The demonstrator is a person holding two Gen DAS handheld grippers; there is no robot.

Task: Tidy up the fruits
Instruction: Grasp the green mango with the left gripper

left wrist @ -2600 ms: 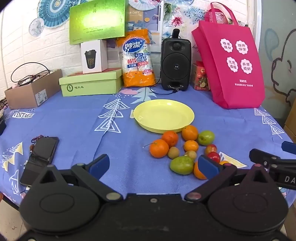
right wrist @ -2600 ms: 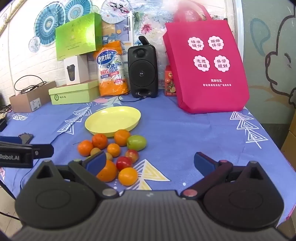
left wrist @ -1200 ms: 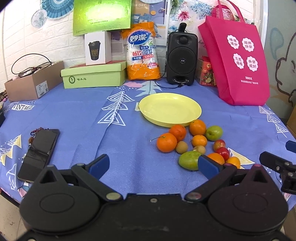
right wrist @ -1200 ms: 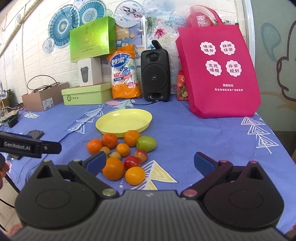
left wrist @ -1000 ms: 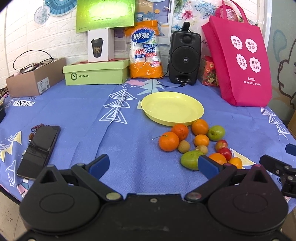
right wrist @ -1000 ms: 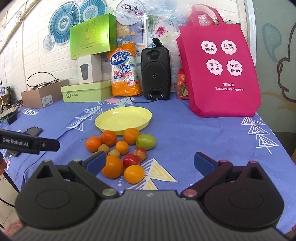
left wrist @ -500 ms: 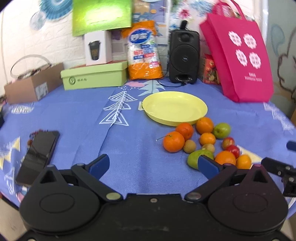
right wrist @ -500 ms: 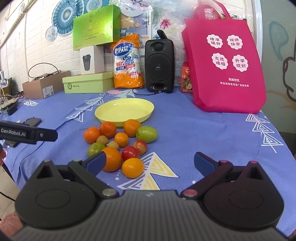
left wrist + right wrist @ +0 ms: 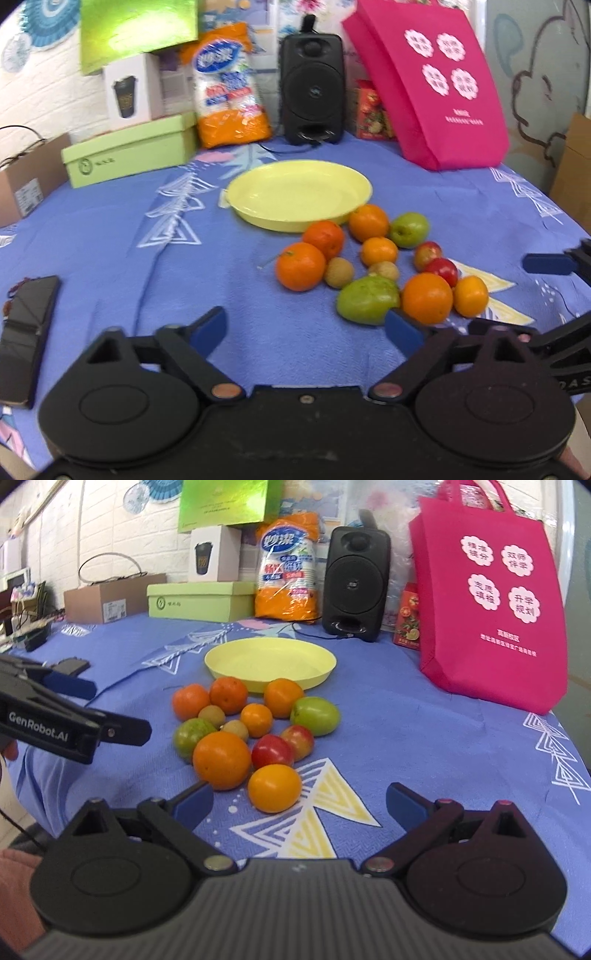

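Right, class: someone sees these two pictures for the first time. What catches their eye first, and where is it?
The fruit pile, oranges, green and red fruit, lies bunched on the blue cloth, just in front of the empty yellow plate. Behind and to the right stands a bright pink bag, beside a black speaker. In the foreground both grippers, left and right, have nothing between their jaws, which are closing.

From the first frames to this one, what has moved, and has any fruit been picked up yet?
Both tools have come down and closer to the fruit pile. The left tool and right tool are both closing, with nothing between their fingers. No fruit has been taken hold of. The fruits, the bare yellow plate and the phone lie where they were.
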